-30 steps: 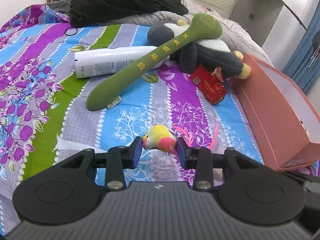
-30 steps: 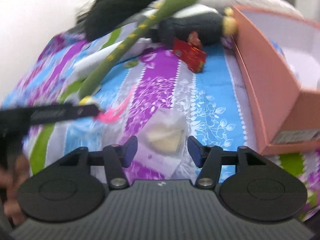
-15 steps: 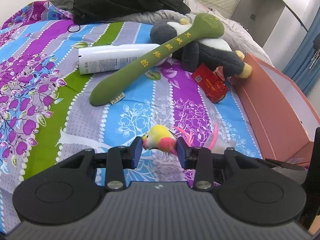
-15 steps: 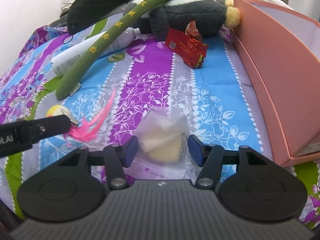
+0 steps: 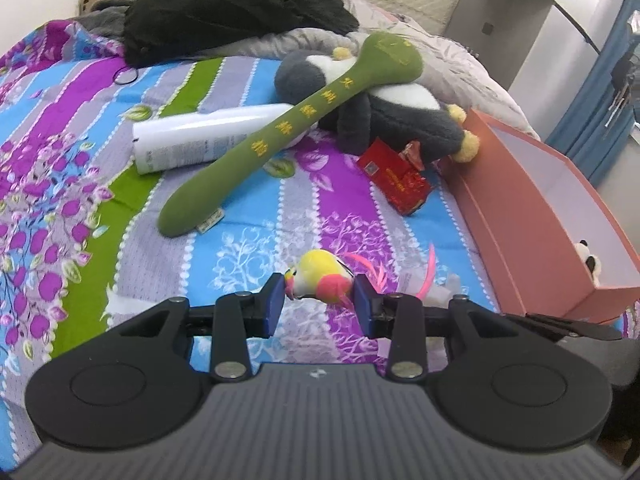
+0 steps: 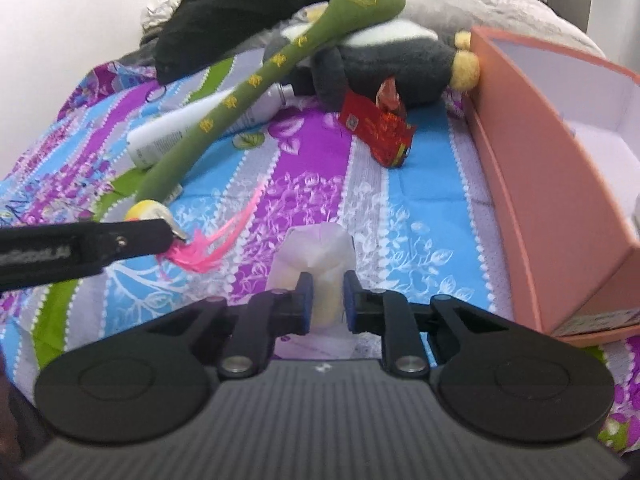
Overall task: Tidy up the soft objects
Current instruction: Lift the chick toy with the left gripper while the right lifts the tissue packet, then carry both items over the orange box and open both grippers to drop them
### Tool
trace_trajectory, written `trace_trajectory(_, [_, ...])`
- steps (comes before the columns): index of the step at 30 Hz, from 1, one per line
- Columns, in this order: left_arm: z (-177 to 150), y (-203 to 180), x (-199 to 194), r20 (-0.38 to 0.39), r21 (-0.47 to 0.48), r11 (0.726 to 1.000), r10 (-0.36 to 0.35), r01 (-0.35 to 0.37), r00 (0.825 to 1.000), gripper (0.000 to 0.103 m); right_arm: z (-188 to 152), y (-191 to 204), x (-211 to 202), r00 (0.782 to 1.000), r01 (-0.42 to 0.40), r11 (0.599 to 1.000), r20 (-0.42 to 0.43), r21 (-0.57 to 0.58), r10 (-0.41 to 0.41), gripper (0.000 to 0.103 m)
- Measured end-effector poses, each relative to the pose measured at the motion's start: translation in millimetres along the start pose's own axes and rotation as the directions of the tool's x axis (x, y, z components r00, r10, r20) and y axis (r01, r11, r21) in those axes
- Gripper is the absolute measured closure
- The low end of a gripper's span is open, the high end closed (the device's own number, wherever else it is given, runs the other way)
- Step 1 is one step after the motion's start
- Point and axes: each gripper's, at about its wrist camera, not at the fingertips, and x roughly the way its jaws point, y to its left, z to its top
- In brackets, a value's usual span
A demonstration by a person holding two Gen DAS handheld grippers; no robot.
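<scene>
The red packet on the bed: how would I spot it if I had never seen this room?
Start at the long pink cardboard box along the striped floral bedspread. Beside its far end lies a grey and white plush toy. The crinkled red foil packet sits in front of that toy, the only shiny red thing there.

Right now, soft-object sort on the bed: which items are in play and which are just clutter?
In play:
- bird toy, gripped by left tongs
- bagged soft item, gripped by right tongs
- green plush stick
- penguin plush
- pink box, likely the bin, already holding a small panda toy

Clutter:
- white bottle
- red packet
- black garment
</scene>
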Motion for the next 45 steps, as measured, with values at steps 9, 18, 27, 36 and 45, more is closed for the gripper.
trace_trajectory(9, [33.2,-28.0,-16.2,0.028,0.044,0.996,-0.072,0.071,0.997,0.060,31.7,-16.2,-55.8,0.992,-0.031,0.999,0.119,0.021,0.029,0.083])
trace_trajectory(18, [76.5,-70.3,-39.6,0.090,0.115,0.984,-0.149,0.138,0.985,0.060,73.3,-39.0,-104.6,0.969,-0.026,0.999,0.246,0.029,0.018,0.083])
trace_trajectory(27, [108.1,-130.6,-49.3,0.117,0.205,0.955,-0.243,0.216,0.963,0.060,102.4,-80.1,-147.8,0.936,0.024,0.999,0.350,0.045,-0.039,0.083])
trace_trajectory(36, [125.5,-210.0,-21.7,0.043,0.286,0.903,-0.345,0.319,0.938,0.060,127.7,-154.2,-165.9,0.931,0.109,0.985,0.334,0.137,-0.149,0.083])
trace_trajectory(45, [140.3,-277.3,41.9,-0.106,0.318,0.877,-0.346,0.361,0.932,0.060,141.5,-222.3,-151.8,0.938,0.217,0.957,0.231,0.194,-0.259,0.083])
